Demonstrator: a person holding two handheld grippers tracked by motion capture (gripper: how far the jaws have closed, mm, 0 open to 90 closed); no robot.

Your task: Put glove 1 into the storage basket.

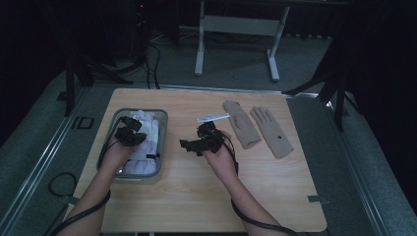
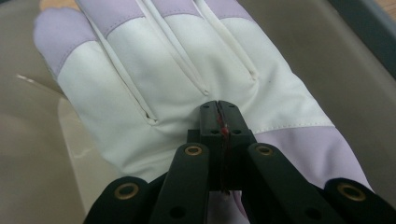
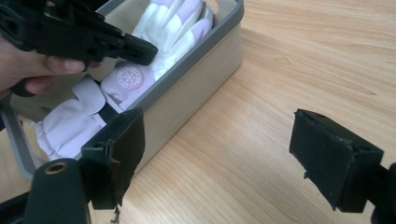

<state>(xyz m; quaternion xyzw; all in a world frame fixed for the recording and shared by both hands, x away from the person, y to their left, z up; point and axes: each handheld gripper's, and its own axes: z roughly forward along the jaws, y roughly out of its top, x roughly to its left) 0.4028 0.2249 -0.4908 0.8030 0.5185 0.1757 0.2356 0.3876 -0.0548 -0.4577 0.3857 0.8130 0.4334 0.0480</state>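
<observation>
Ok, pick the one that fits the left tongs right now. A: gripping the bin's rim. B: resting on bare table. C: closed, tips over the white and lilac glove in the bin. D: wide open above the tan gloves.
C: in the left gripper view the left tongs have their jaws together over the white and lilac glove, which lies in the bin.

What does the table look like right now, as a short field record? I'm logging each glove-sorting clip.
surface: wooden table
bin: grey-rimmed bin at the table's left
bin contents: white and lilac gloves
left claw: shut, tips over the top glove in the bin; whether it pinches fabric cannot be told
right claw: open, nothing between the jaws, beside the bin
outside the bin: two beige gloves lying flat side by side at the table's right
</observation>
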